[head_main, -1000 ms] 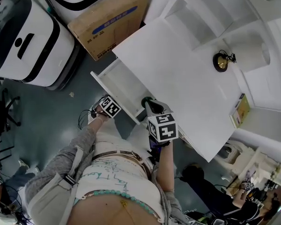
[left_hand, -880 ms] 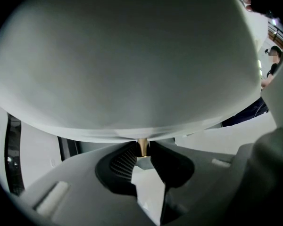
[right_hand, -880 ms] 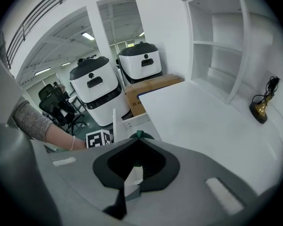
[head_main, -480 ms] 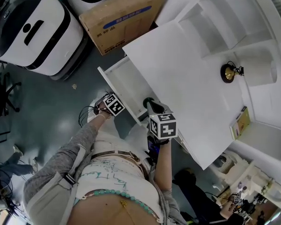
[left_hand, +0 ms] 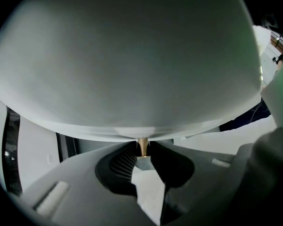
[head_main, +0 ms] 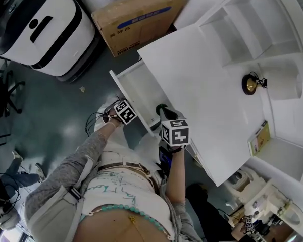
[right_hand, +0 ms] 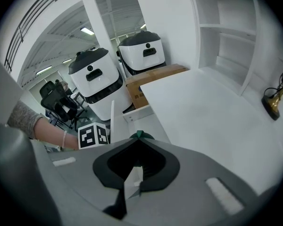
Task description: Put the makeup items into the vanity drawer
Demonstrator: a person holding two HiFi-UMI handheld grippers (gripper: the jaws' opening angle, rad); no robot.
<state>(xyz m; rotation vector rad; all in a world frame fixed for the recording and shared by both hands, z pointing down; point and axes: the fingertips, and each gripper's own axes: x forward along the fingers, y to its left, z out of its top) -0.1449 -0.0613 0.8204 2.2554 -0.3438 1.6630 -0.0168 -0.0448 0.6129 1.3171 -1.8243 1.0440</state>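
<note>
No text can be read; the print on the cardboard box [head_main: 136, 19] is too blurred.

Vanity top [head_main: 202, 84]: white, smooth, matt, painted look.
Drawer [head_main: 136, 91]: same white smooth finish.
Knob [left_hand: 142, 146]: brass-coloured metal, polished.
Left gripper [left_hand: 142, 152], right gripper [right_hand: 137, 138]: grey matt plastic shells; pads [left_hand: 122, 161] black, ribbed.
Marker cube [head_main: 175, 133]: matt black-and-white print.
Green item [head_main: 161, 108]: dark green, material unclear.
Box [head_main: 136, 19]: brown cardboard, matt.
Machines [head_main: 45, 29]: glossy white plastic, black trim.
Floor [head_main: 55, 120]: grey, smooth, faint sheen.
Sleeve [head_main: 70, 170]: grey knit cloth.
Ornament [head_main: 250, 83]: shiny gold metal.
</note>
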